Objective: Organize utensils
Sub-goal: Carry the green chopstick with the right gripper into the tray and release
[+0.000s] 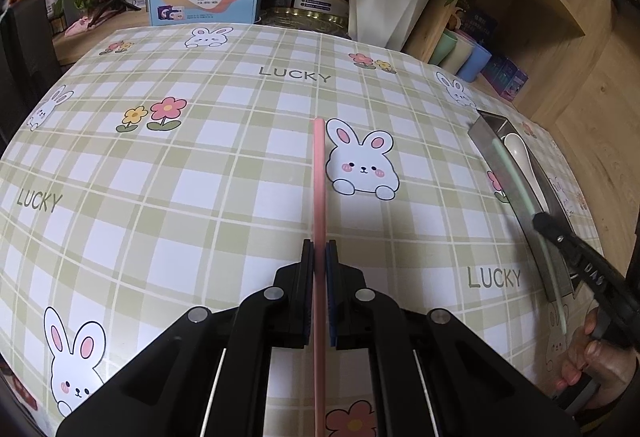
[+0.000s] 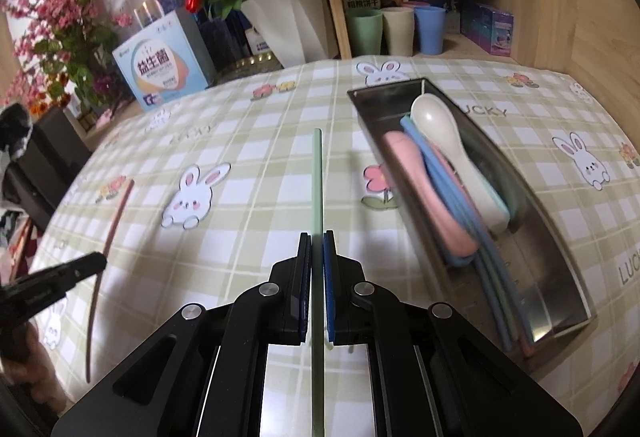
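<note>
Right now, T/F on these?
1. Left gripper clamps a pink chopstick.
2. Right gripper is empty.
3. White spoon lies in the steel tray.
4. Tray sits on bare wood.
1. True: the left gripper is shut on the thin pink chopstick.
2. False: the right gripper is shut on a pale green chopstick.
3. True: the white ceramic spoon lies in the rectangular steel tray.
4. False: the tray sits on the green checked bunny tablecloth.
</note>
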A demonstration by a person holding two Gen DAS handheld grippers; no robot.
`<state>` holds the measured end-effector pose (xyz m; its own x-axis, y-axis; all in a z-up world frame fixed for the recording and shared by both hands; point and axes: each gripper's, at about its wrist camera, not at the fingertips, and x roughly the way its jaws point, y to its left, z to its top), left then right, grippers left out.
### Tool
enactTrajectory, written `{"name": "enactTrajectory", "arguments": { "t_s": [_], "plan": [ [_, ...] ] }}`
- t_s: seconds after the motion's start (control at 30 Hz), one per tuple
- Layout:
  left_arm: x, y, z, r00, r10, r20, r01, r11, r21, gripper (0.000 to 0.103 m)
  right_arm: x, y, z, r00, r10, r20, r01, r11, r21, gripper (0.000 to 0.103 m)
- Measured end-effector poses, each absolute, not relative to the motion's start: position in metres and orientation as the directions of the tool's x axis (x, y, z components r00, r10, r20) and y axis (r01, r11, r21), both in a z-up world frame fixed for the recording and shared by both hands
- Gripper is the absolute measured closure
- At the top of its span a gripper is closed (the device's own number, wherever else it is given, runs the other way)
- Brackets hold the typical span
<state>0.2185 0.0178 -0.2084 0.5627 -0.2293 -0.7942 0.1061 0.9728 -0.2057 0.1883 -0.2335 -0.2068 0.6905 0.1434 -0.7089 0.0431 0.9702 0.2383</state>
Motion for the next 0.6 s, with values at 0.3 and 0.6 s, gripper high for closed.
{"name": "enactTrajectory", "arguments": {
  "t_s": [0.3, 0.6],
  "plan": [
    [0.228, -0.005, -0.19, 0.565, -0.269, -0.78, 0.125, 0.962, -0.242, 0.097, 0.217, -0.286, -0.182, 0.703, 0.12, -0.701, -0.03, 0.99, 0.14, 0.097],
    [0.236, -0.037, -0.187, 0.522, -0.3, -0.799, 0.146, 0.954, -0.263, 0.097, 0.236, -0.318, -0.206, 0.616, 0.118, -0.779, -0.103, 0.992, 0.069, 0.097]
  ]
}}
